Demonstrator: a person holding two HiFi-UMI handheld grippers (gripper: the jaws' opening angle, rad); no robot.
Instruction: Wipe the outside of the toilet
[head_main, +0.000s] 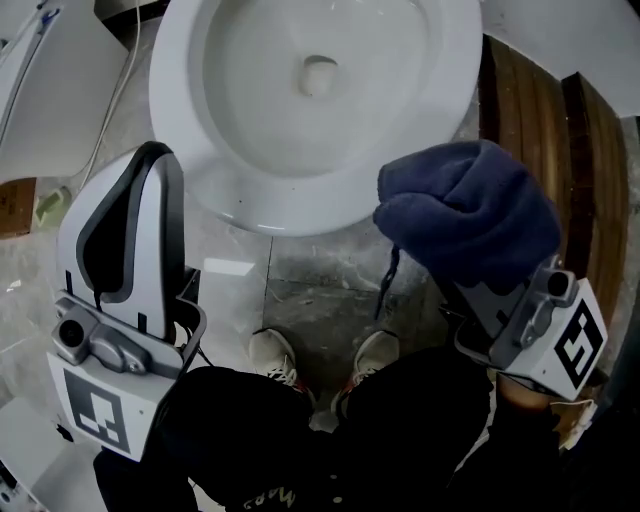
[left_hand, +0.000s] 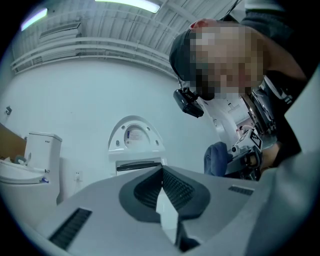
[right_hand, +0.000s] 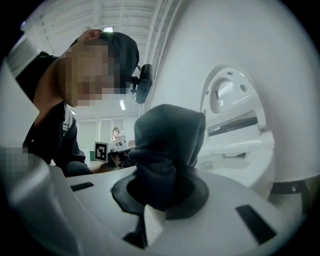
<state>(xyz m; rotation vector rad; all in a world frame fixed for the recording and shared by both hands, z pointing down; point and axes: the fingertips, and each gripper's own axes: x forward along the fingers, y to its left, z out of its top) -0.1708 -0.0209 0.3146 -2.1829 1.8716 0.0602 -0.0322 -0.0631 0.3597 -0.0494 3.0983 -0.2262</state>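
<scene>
The white toilet bowl (head_main: 300, 110) fills the top of the head view, its rim just ahead of both grippers. My right gripper (head_main: 475, 285) is at the lower right, shut on a bunched dark blue cloth (head_main: 470, 210) held in the air beside the bowl's front right edge. The cloth (right_hand: 167, 150) hides those fingertips. My left gripper (head_main: 150, 152) stands at the lower left, pointing up beside the bowl's left front, jaws shut with nothing between them. In the left gripper view the shut gripper (left_hand: 161, 172) faces a toilet's raised lid (left_hand: 135, 137).
The person's two shoes (head_main: 275, 355) stand on the grey tiled floor (head_main: 320, 290) below the bowl. Dark wooden slats (head_main: 590, 150) run along the right. A white fixture (head_main: 50, 90) and a thin cable (head_main: 115, 90) are at the upper left. Another toilet tank (left_hand: 42, 152) stands by the wall.
</scene>
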